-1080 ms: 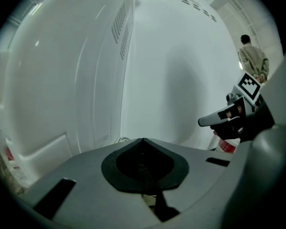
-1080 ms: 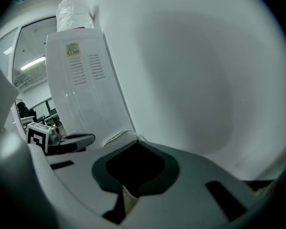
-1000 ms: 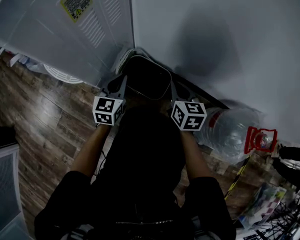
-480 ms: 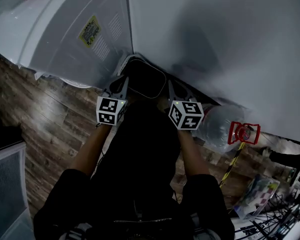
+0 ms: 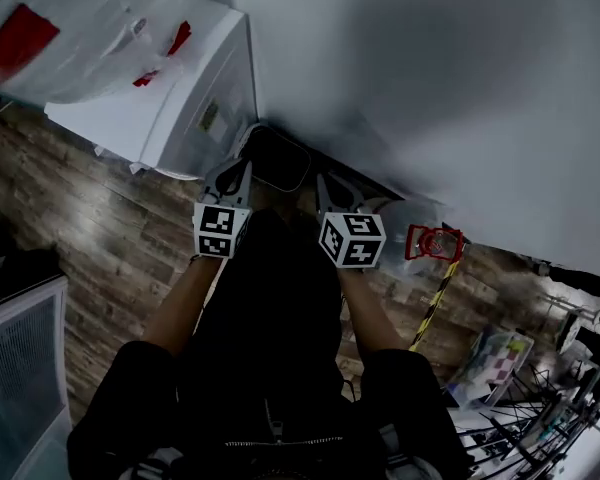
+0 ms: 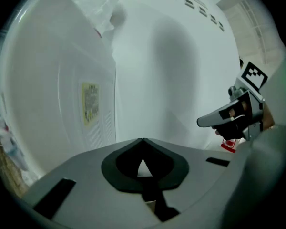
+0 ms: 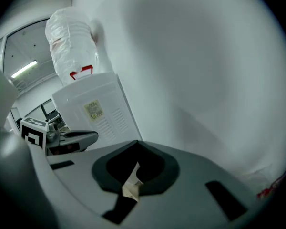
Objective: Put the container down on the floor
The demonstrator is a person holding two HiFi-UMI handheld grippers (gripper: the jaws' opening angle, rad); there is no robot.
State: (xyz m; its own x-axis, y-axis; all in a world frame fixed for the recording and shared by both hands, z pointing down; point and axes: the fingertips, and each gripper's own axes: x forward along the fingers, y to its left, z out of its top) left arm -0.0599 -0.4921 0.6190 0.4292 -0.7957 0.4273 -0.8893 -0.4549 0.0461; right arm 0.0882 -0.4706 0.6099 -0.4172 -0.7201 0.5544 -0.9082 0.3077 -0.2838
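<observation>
Head view shows us the dark rounded-rectangular container (image 5: 280,158) standing on the brown wood-pattern floor (image 5: 90,218). It stands at the foot of the white wall (image 5: 460,88) and just beside the white box-shaped appliance (image 5: 195,118). The left gripper (image 5: 240,168) points at the container's left side and the right gripper (image 5: 327,180) at its right side. Both tips are near its rim, but we cannot tell if they touch it. In the left gripper view we see this gripper's jaws closed together tip to tip, with nothing held between them (only a small slit shows behind the tips). In the right gripper view the right gripper is the same, pressed together and empty. To the right of the container lies a clear plastic water bottle with a red handle (image 5: 410,236), near the wall. On top of the appliance sits a clear plastic wrapping with red marks (image 5: 70,28).
</observation>
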